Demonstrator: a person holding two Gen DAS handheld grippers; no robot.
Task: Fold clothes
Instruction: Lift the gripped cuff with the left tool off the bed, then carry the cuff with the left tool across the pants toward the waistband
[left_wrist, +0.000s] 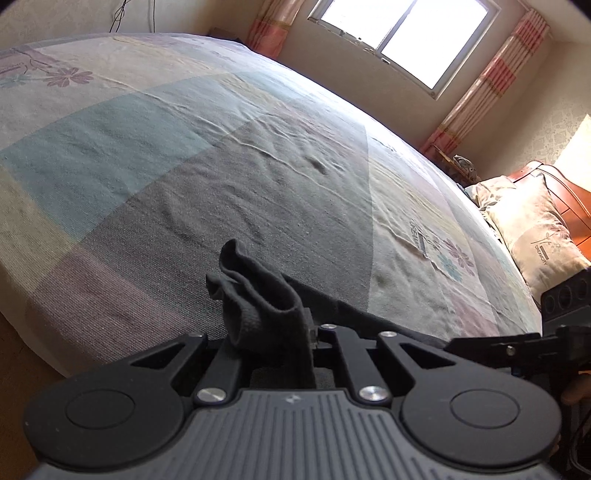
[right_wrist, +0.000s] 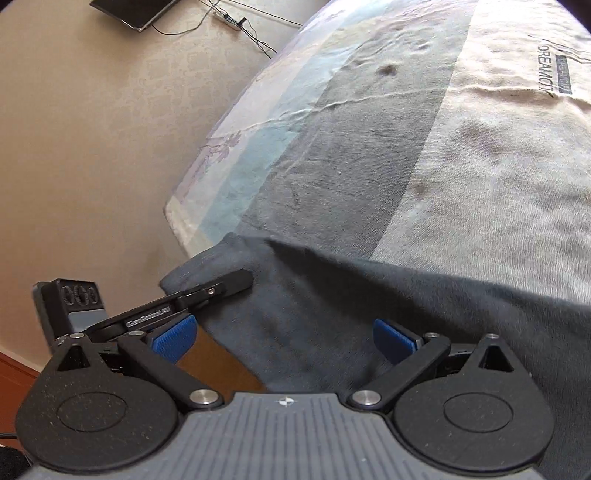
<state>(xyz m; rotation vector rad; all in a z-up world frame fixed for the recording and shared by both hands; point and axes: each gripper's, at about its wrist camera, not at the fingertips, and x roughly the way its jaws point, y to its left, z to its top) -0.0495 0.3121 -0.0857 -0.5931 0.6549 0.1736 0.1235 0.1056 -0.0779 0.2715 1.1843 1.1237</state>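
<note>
We saw a wide bed (left_wrist: 207, 155) filling both views, covered by a patchwork sheet (left_wrist: 110, 122) in blocks of pale blue, grey, cream and mauve, with flower prints near its far corner and along one side, and rippled with long creases. Behind it stood a bright window (left_wrist: 402, 33) flanked by pink striped curtains (left_wrist: 491, 88), and a patterned pillow (left_wrist: 532, 229) leaned against a wooden headboard at the right of the left wrist view. In the right wrist view a beige wall ran beside the bed, with a dark flat screen (right_wrist: 129, 11) and a power strip (right_wrist: 229, 18) trailing cables near the top edge. The dark grey garment (right_wrist: 332, 306) lay draped over the near edge of the bed, spreading across the lower part of the right wrist view and hanging down toward the brown floor. We found the left gripper (left_wrist: 271, 332) clamped on a bunched fold of that garment, the cloth rising in a crumpled ridge between its closed fingers. The right gripper (right_wrist: 284, 338) stood with its fingers wide apart, the blue pads (right_wrist: 173, 338) on either side of the cloth without pinching it. The left gripper also showed in the right wrist view, its black finger (right_wrist: 225, 282) lying against the garment's corner.
</note>
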